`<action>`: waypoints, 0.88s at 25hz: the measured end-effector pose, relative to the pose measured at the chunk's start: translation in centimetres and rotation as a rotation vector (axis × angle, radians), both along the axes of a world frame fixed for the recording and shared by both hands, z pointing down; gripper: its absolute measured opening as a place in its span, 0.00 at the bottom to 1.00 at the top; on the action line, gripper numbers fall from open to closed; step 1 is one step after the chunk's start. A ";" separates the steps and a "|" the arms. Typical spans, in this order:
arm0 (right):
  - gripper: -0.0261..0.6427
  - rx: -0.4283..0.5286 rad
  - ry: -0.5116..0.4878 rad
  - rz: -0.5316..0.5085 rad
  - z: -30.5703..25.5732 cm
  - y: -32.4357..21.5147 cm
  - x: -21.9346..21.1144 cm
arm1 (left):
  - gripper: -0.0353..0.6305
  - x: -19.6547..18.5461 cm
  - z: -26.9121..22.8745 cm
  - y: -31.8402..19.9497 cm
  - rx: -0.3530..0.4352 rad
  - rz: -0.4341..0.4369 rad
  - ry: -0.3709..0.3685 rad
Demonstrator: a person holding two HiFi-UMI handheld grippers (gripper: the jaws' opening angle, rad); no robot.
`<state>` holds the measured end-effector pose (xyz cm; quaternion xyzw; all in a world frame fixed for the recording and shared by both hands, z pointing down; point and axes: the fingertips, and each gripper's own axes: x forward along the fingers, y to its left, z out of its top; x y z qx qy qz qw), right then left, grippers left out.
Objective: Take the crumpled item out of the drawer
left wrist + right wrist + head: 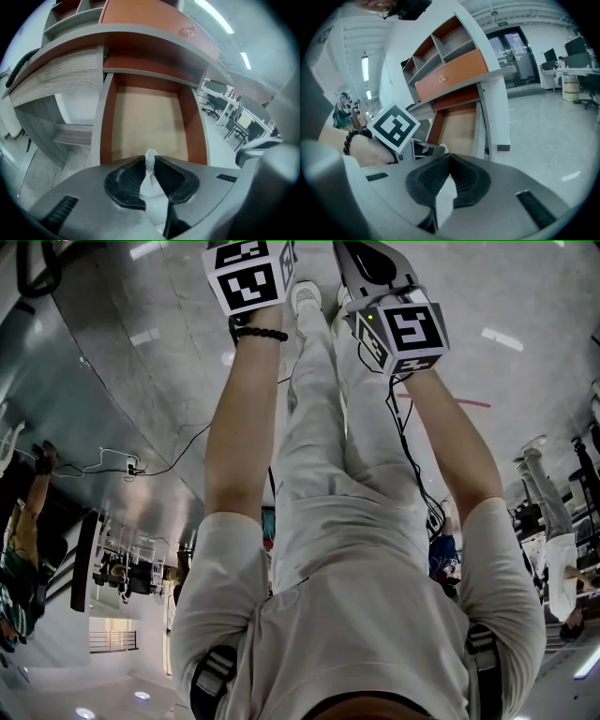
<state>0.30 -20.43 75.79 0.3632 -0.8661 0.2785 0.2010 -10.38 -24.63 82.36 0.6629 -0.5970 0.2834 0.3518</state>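
Observation:
In the left gripper view my left gripper (pixel 150 162) is shut on a small white crumpled item (pixel 150 155), which pokes up between the black pads. It hangs over the front of the open drawer (pixel 106 123), which has brown side walls and a bare beige bottom. In the right gripper view my right gripper (pixel 449 158) is shut with nothing between its pads. It sits just right of the left gripper's marker cube (pixel 394 126), short of the same drawer (pixel 458 125). The head view shows only both marker cubes (pixel 249 274) and the forearms.
The drawer belongs to a grey desk with a shelf unit on top and a closed orange drawer front (pixel 446 74) above. A grey desk leg (pixel 499 117) stands right of the drawer. Office desks and chairs (pixel 226 108) fill the background, with glass doors (pixel 512 47) behind.

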 end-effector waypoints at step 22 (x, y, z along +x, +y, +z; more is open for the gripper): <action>0.04 0.049 0.012 0.036 -4.3 -0.5 0.1 | 0.10 -0.8 -5.4 1.8 0.125 0.035 0.022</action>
